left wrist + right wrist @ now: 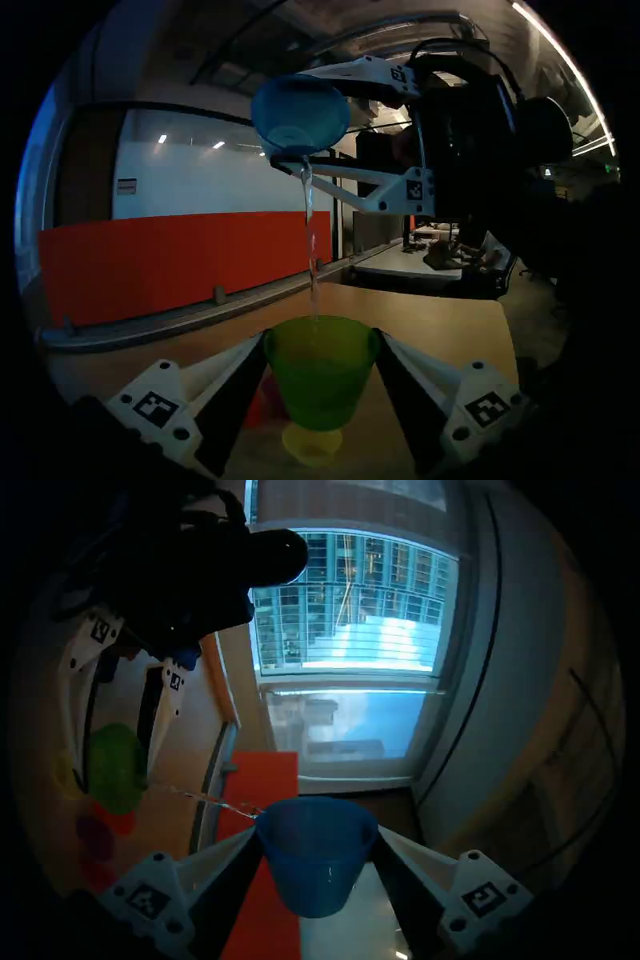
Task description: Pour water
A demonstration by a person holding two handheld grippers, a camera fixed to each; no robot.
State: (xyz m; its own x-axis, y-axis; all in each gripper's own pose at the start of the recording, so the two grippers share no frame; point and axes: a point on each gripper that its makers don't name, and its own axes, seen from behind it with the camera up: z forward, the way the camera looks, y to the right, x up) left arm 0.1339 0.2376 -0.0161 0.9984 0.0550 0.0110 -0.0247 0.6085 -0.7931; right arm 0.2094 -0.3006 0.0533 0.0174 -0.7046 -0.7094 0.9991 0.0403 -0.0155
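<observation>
L gripper [322, 346] clamps the upright translucent green plastic cup [322, 380] at near centre; R gripper [316, 832] clamps the tipped translucent blue plastic cup [316, 868] straight above it, so the thin water stream [310, 232] falls into the green mouth.

Left gripper [318, 336] and right gripper [316, 830]: white, angular jaws lined in black, each carrying a square black-and-white marker [155, 408] and dark screws. Black housing [472, 136] behind, apparently trailing black cable [436, 40].
</observation>
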